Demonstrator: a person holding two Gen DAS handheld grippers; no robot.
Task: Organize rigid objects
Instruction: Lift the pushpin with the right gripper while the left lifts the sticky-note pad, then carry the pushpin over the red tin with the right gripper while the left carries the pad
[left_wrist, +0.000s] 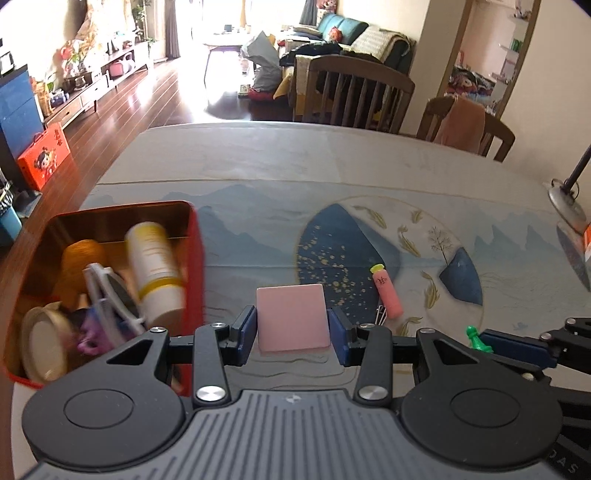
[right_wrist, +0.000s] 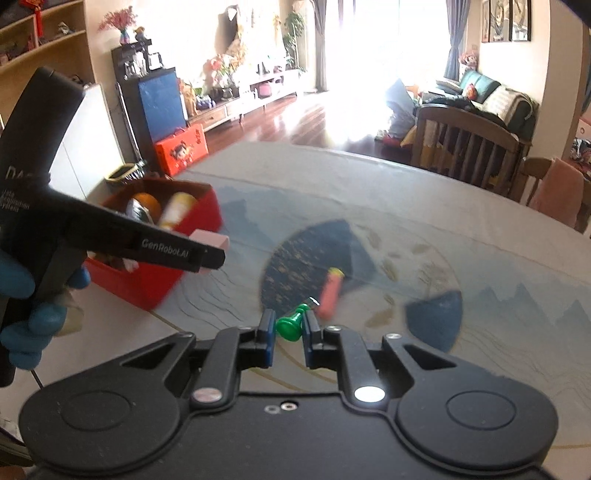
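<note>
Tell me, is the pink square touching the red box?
Apart. The left wrist view shows the pink square clamped in the left gripper, tablecloth showing between it and the red box.

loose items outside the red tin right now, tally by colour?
Pink: 2, the square block in the left gripper and the tube on the table.
Green: 1, the chess pawn in the right gripper.
Total: 3
</note>
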